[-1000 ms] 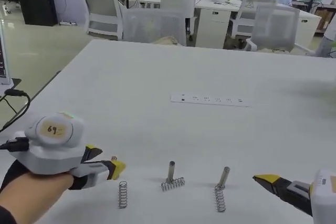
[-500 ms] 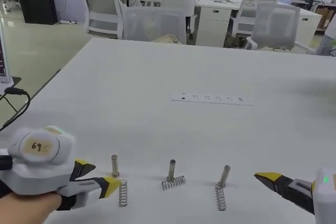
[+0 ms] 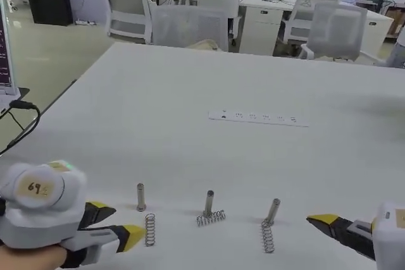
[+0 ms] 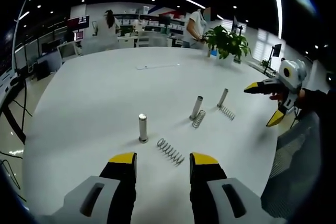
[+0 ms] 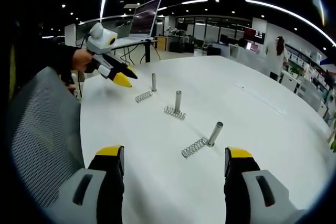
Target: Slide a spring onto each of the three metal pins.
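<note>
In the head view, three metal pins stand upright in a row on the white surface (image 3: 190, 93): the left pin (image 3: 140, 196), the middle pin (image 3: 208, 202) and the right pin (image 3: 273, 211). Each has a spring lying loose just beside its foot: the left spring (image 3: 150, 229), the middle spring (image 3: 211, 218) and the right spring (image 3: 267, 236). No pin wears a spring yet, so we judge the task to be at its very start. The left gripper (image 3: 126, 220) hovers just beside the left spring, and the right gripper (image 3: 335, 227) waits apart from the right spring.

In the left gripper view, the fingers (image 4: 123, 161) stand moderately open with nothing in them. The left spring lies on the surface just ahead, in line with the gap, and the left pin stands just behind it.

In the right gripper view, the fingers (image 5: 110, 153) are spread wide and hold nothing. The right spring and right pin lie ahead of the gap.

We take the step in hand to be the reach for the left spring. Next we would lower the left fingers astride the coil, close gently, lift it, turn it upright over the left pin and slide it down.
</note>
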The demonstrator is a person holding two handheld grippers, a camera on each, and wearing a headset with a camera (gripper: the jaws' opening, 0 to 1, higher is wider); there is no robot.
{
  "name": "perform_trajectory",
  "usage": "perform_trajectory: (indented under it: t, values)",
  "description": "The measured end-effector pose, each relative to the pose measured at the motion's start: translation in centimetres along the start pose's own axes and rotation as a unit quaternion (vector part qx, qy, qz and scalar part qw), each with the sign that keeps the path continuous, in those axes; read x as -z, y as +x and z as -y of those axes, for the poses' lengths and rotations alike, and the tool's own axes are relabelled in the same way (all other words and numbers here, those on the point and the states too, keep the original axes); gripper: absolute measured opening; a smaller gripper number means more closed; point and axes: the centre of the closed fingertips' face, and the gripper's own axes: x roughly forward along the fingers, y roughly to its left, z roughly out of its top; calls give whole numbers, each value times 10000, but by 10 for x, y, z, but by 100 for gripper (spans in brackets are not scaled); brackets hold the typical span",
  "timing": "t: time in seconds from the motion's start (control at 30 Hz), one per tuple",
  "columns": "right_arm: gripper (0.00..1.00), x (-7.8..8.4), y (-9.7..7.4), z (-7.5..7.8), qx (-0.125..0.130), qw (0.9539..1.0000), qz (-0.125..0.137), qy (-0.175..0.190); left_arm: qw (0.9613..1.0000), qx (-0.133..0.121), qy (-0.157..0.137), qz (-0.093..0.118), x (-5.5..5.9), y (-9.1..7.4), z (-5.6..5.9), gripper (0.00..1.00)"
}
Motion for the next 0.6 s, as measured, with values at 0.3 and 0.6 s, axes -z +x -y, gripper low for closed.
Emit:
perform_trajectory:
  t: [0.3, 0.6]
  values:
    - [69, 3, 11, 5, -4, 9997, -255, -14, 9999, 53, -75, 68, 2, -2, 2, 35]
    - [63, 6, 19, 12, 90, 9987, -492, 36, 9997, 105, -141, 154, 2, -4, 4, 36]
